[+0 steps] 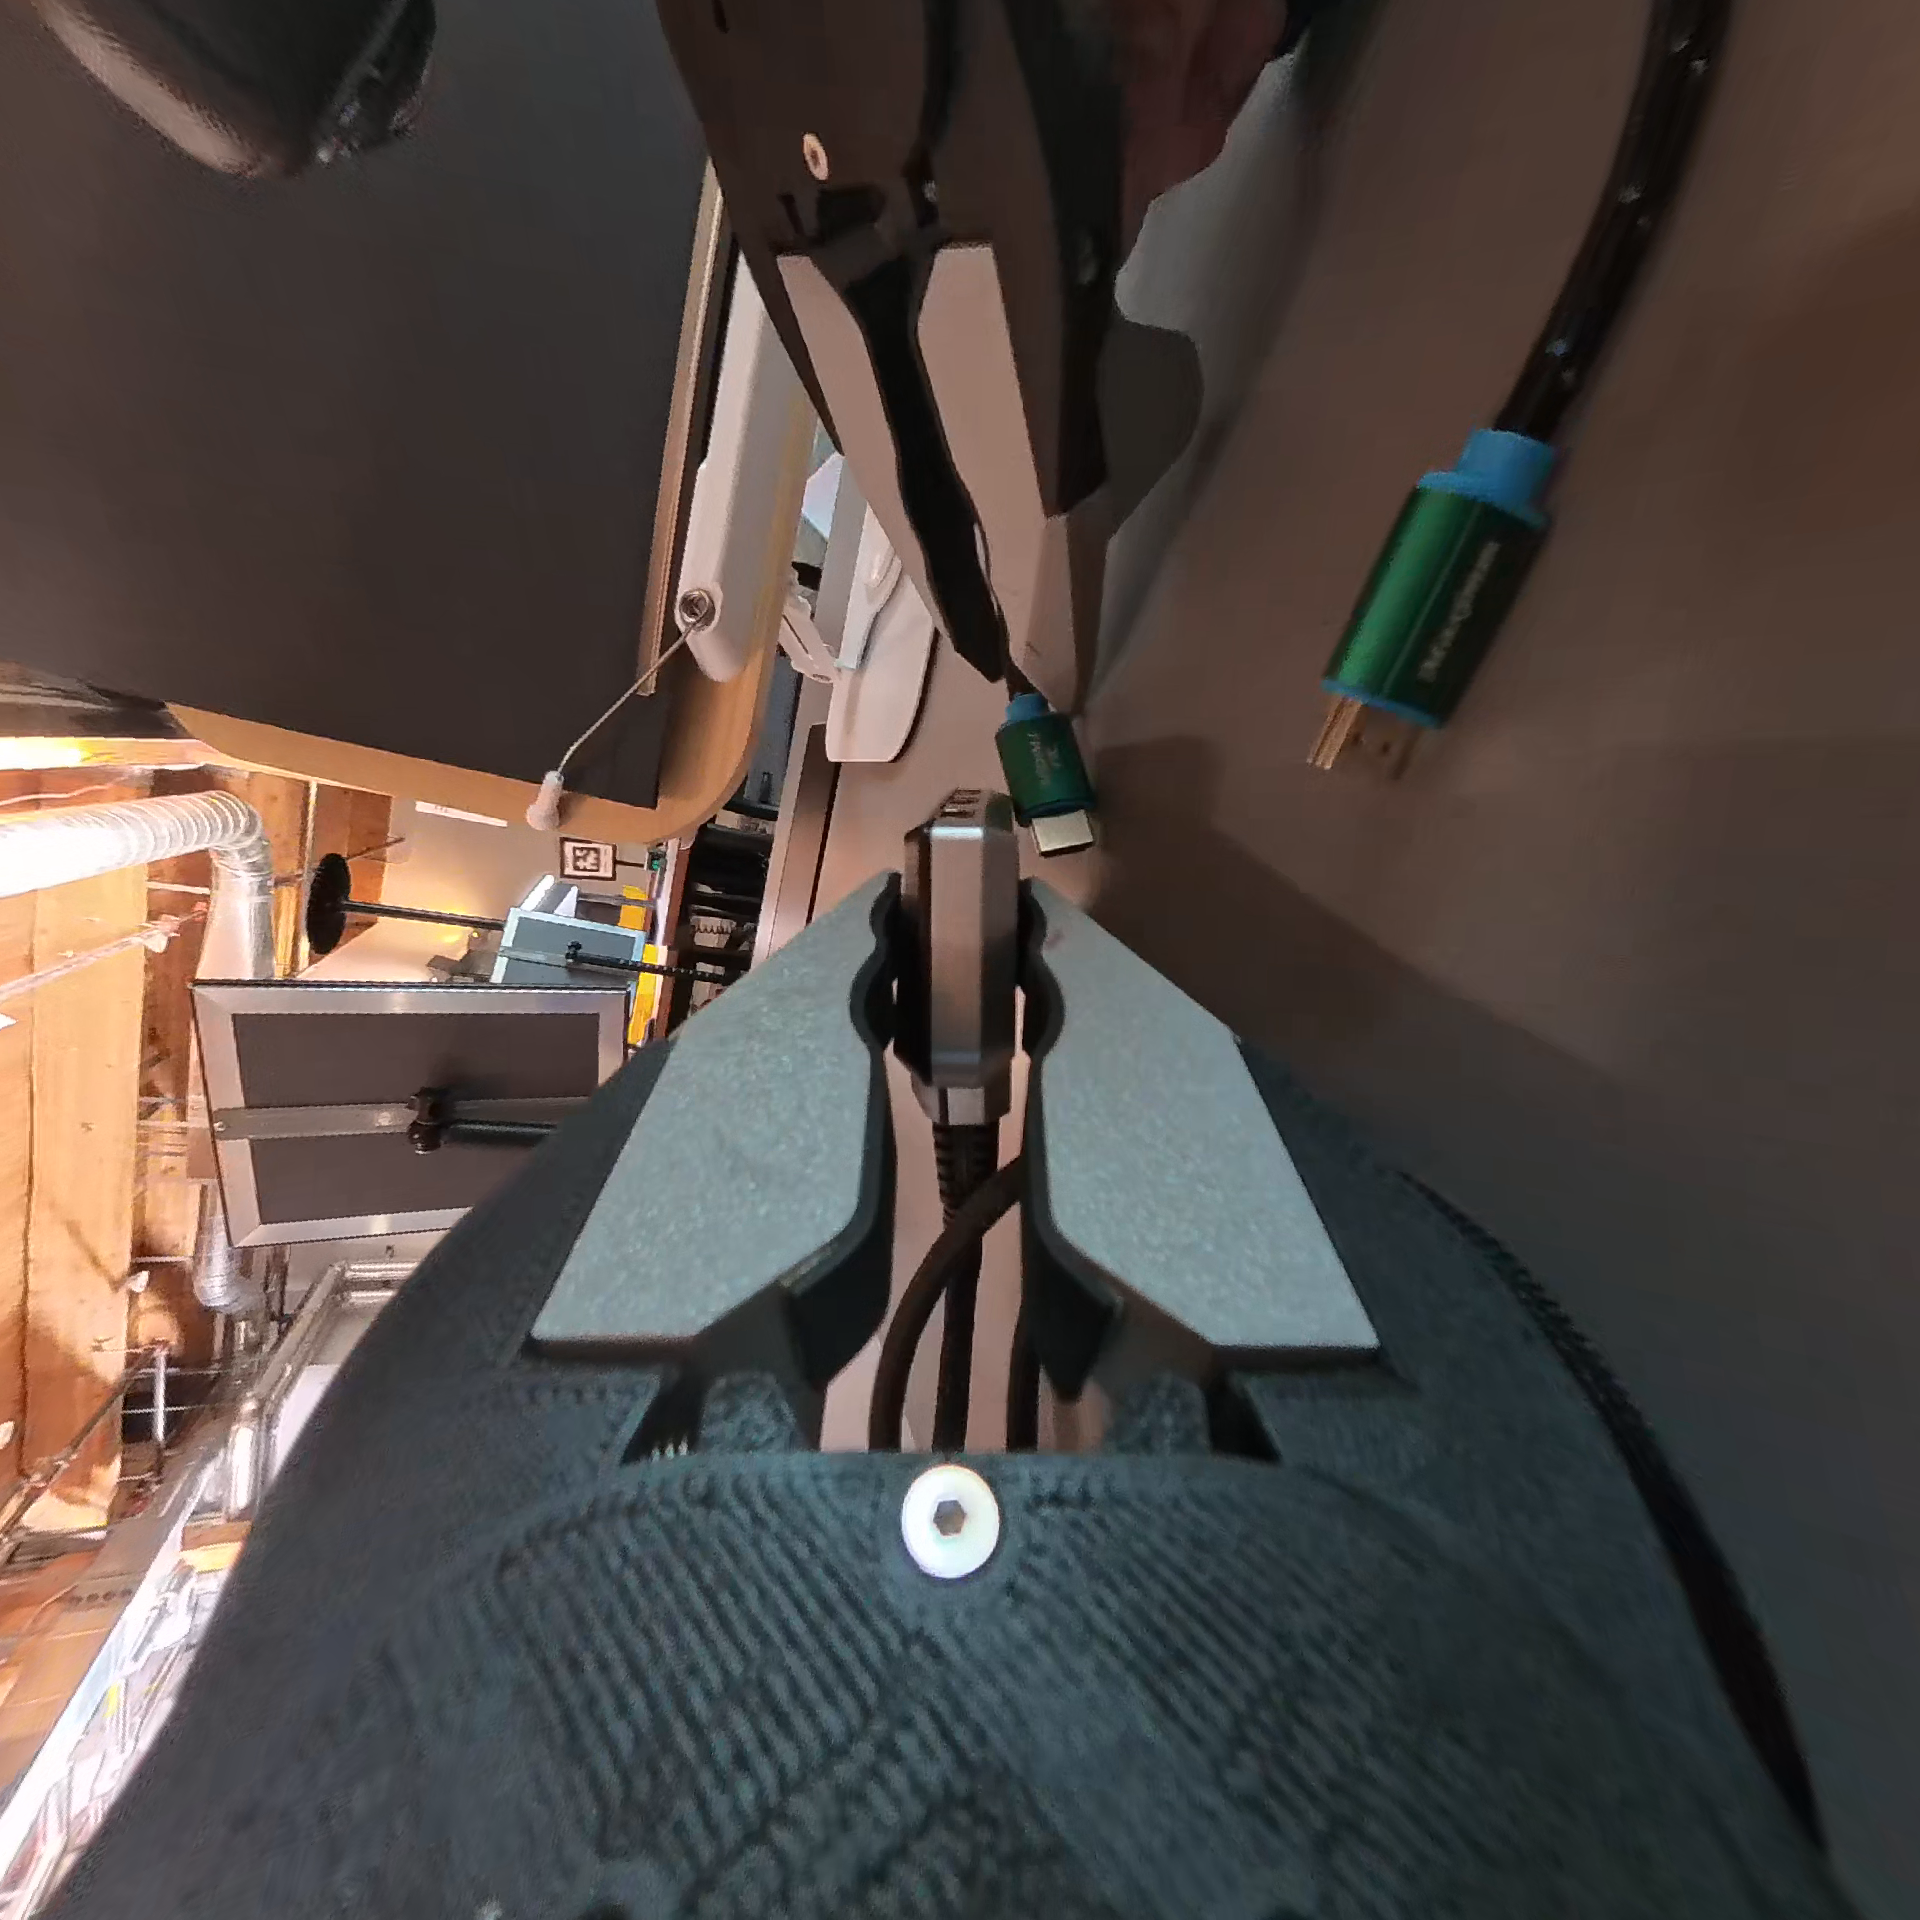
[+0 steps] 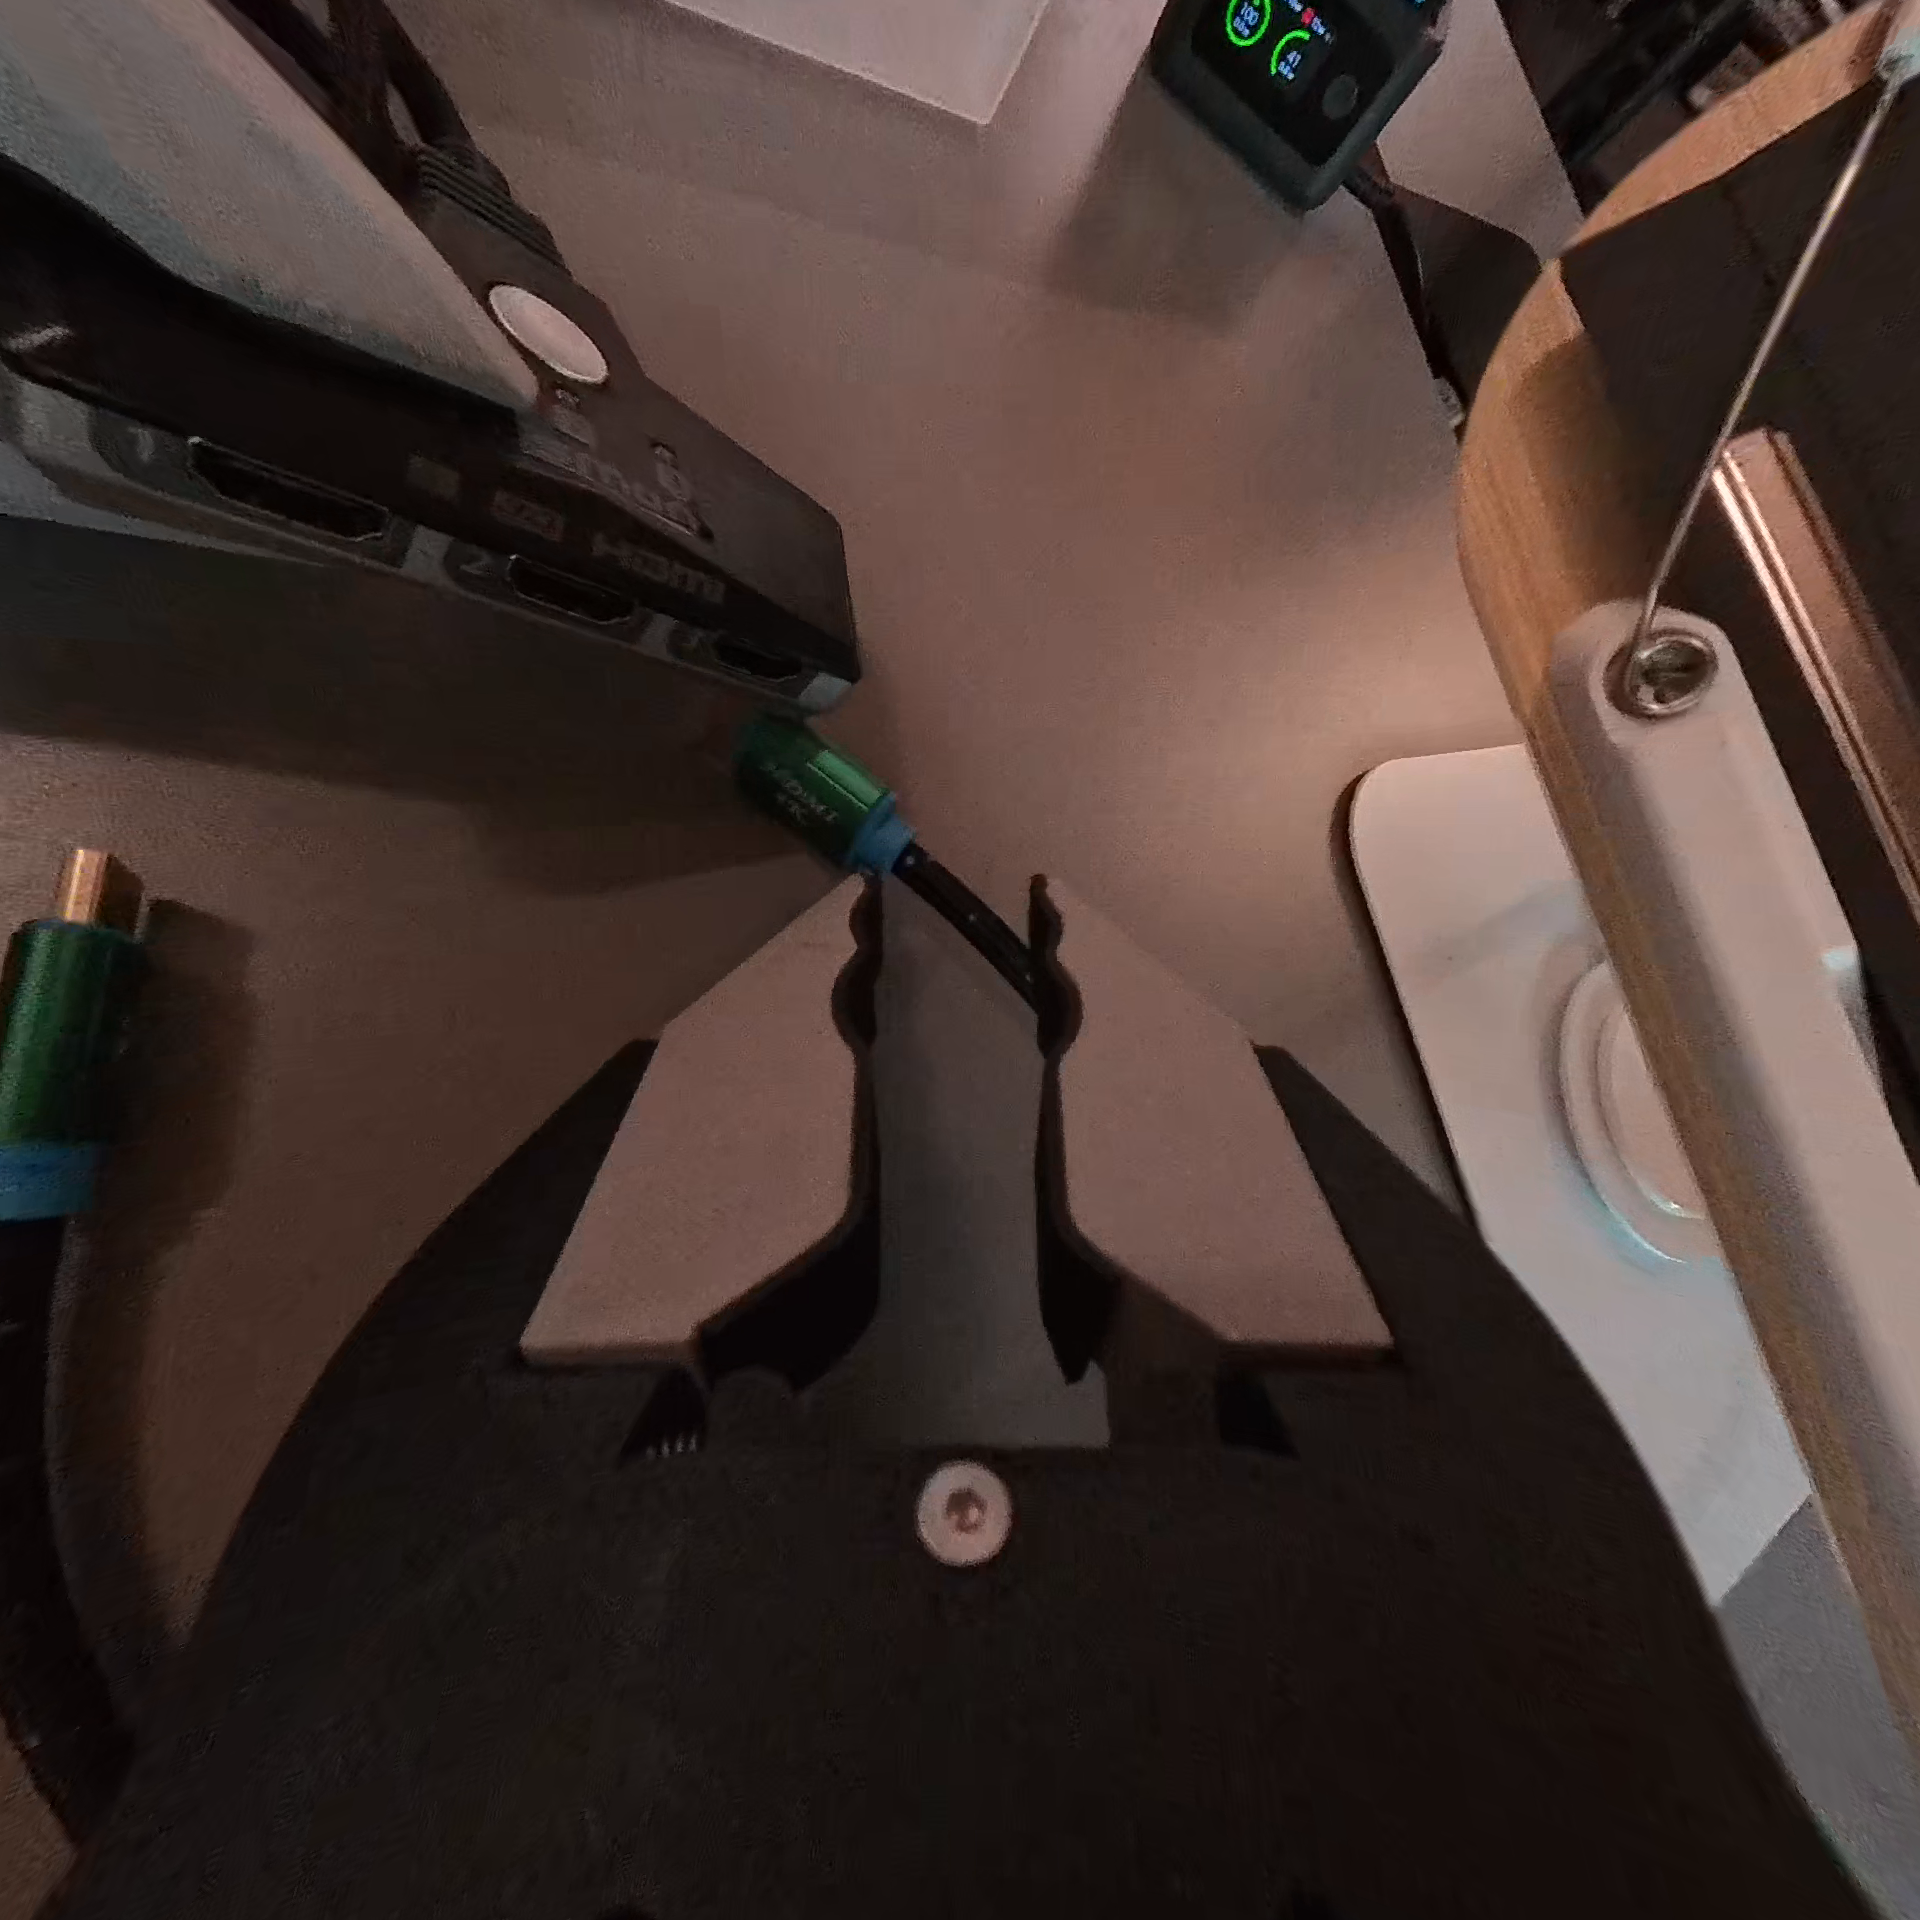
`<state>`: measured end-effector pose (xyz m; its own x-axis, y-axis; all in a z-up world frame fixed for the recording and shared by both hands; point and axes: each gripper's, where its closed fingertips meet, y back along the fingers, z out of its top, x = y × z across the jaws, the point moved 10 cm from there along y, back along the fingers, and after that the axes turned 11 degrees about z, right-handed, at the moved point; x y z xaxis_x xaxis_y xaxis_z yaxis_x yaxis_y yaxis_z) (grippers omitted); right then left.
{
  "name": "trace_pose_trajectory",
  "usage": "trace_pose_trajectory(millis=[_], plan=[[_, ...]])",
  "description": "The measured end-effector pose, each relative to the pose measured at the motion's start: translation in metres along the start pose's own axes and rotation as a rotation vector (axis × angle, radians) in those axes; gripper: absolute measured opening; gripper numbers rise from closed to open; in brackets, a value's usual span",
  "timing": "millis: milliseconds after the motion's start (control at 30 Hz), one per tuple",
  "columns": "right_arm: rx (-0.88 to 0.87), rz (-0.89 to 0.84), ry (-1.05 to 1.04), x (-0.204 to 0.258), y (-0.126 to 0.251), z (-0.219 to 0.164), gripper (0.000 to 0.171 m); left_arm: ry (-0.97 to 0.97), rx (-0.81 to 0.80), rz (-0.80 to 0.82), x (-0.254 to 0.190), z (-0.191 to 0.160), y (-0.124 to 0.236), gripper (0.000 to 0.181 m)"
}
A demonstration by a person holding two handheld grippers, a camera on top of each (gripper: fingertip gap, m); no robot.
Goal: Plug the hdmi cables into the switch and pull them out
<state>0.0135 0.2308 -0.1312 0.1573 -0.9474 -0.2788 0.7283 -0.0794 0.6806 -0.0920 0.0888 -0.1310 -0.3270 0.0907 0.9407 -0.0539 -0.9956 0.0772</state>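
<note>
My left gripper (image 1: 958, 894) is shut on the grey HDMI switch (image 1: 966, 997) and holds it edge-on, with its own black cable trailing back between the fingers. In the right wrist view the switch (image 2: 644, 488) shows three empty ports. My right gripper (image 2: 958, 904) has its jaws partly apart. The braided cable (image 2: 977, 930) of a green HDMI plug (image 2: 816, 790) runs through the gap against the right finger. That plug's tip sits just below the switch's nearest port, not inserted. A second green plug (image 1: 1434, 613) lies loose on the table and shows at the left of the right wrist view (image 2: 62, 1029).
A white monitor-stand base (image 2: 1558, 1039) and a wooden-edged dark panel (image 2: 1538, 468) stand to the right. A small device with a lit screen (image 2: 1299, 73) sits at the back. The brown table (image 2: 1091, 520) is bare between them.
</note>
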Motion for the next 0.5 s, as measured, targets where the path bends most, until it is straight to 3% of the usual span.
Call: trace_pose_trajectory(millis=[233,400,500], plan=[[0.037,-0.028,0.048,0.009,0.0,0.003,0.021,0.045,0.036,0.012,0.005,-0.005,-0.002,0.019],[0.199,0.056,-0.068,0.015,0.012,0.008,0.012,0.043,0.052,0.011,0.004,-0.006,-0.002,0.019],[0.255,0.191,-0.163,0.024,0.021,0.01,0.01,0.057,0.054,0.011,0.006,-0.006,-0.002,0.018]])
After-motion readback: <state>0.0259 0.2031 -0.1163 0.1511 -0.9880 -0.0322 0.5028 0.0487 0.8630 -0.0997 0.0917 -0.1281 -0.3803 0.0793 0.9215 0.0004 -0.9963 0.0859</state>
